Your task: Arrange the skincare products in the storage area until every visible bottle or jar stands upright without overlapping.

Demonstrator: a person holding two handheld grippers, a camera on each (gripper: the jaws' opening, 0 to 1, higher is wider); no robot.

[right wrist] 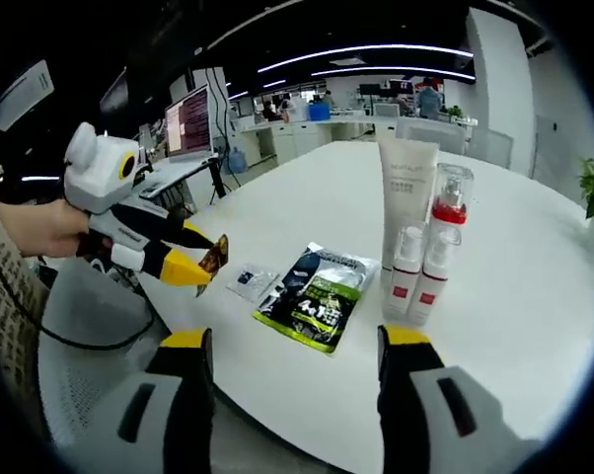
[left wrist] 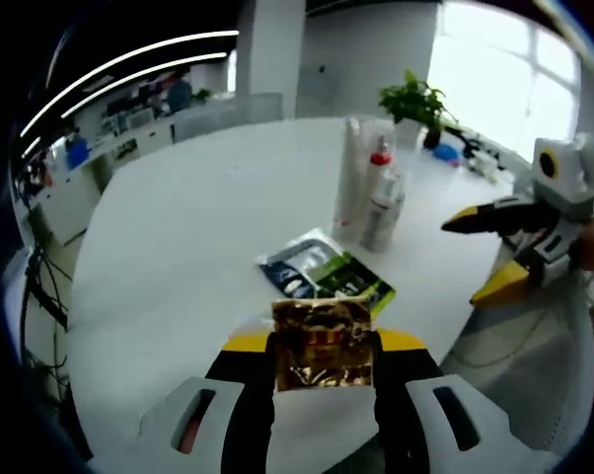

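Observation:
My left gripper (left wrist: 322,341) is shut on a shiny gold-brown sachet (left wrist: 322,357) held above the near edge of the white round table (left wrist: 179,227). In the right gripper view the left gripper (right wrist: 203,259) hangs off the table's left edge in a person's hand, the gold sachet (right wrist: 216,255) at its tips. A tall white tube (right wrist: 408,193), a clear bottle with a red collar (right wrist: 450,202) and two small pump bottles (right wrist: 420,272) stand upright together. The same bottle cluster (left wrist: 371,188) shows in the left gripper view. My right gripper (right wrist: 297,341) is open and holds nothing.
A green-and-black pouch (right wrist: 322,291) lies flat in front of the bottles, with a small pale sachet (right wrist: 250,281) to its left. The pouch (left wrist: 332,272) lies just beyond my left jaws. The right gripper (left wrist: 465,262) hovers off the table's right edge. A potted plant (left wrist: 415,99) stands behind.

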